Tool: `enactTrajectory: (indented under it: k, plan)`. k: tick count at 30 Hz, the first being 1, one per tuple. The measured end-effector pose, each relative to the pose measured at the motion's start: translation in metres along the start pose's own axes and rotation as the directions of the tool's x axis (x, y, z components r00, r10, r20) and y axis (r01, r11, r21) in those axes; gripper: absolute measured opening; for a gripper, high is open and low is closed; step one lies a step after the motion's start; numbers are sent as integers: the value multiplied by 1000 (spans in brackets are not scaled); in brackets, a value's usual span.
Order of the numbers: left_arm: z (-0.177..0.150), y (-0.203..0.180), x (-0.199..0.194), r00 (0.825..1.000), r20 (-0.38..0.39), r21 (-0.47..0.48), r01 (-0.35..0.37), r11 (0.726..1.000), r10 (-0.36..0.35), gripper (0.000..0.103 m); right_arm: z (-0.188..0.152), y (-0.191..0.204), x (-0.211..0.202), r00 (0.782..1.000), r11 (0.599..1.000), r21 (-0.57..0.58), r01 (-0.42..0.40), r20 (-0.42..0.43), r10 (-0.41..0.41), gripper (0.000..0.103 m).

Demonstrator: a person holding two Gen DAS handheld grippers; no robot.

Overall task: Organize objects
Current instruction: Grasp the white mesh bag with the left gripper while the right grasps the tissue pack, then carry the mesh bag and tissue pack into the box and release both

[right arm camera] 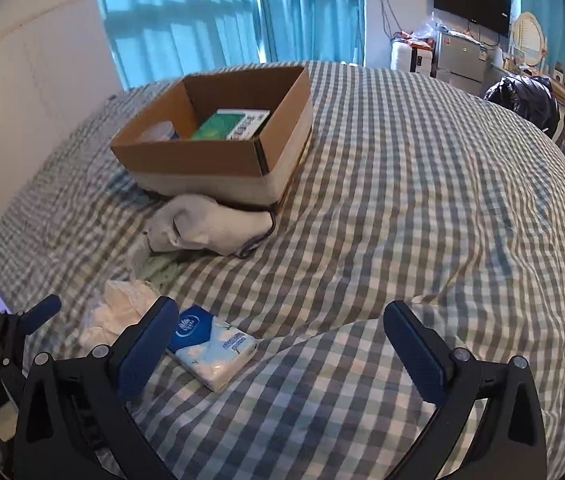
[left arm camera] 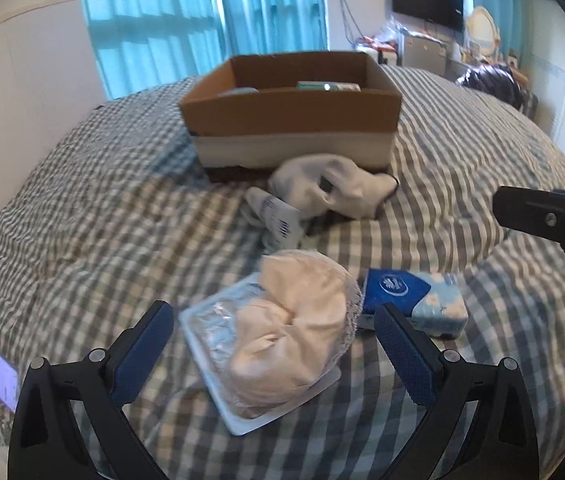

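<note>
Both grippers empty, jaws spread wide. Left gripper (left arm camera: 274,344) hovers over a plastic-wrapped cream cloth bundle (left arm camera: 286,332) on the checked bedspread (right arm camera: 422,208); fingers not touching it. Right gripper (right arm camera: 282,344) hangs over bare bedspread, tissue pack (right arm camera: 212,350) just beside its left finger. White sock (left arm camera: 330,190) lies against the cardboard box (right arm camera: 202,164) front. Box holds a green carton (right arm camera: 230,124).

Both wrist cameras look forward along their fingers, low over the bed (left arm camera: 82,208), toward the window. The left view sits close above a bagged cloth (left arm camera: 294,332); both share the cardboard box (right arm camera: 210,160) and tissue pack (right arm camera: 214,354).
</note>
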State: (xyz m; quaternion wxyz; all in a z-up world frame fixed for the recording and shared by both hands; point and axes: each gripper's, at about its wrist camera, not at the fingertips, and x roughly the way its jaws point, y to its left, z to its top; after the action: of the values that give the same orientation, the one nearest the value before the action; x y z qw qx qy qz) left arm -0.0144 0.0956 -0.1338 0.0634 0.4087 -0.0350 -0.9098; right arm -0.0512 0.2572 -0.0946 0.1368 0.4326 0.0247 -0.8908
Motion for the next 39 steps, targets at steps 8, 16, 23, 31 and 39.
enactTrajectory:
  k: [8,16,23,31,39]
  plan:
    - [-2,12,18,993,-63,-12,97,995,-98,24,-3,13,25,998,1000,-9,1,-63,-2,103]
    - [9,37,3,994,-33,-65,98,993,-100,21,-13,36,52,992,997,-52,-60,-110,54,103]
    - [10,50,-9,995,-19,-87,100,991,-102,21,-24,57,73,985,990,-114,-87,-159,68,99]
    - [6,56,-13,995,-48,-101,84,991,-89,21,-31,62,73,982,983,-141,-114,-164,90,78]
    - [5,49,-23,997,-55,-89,56,994,-61,21,-29,58,49,991,982,-156,-110,-91,96,73]
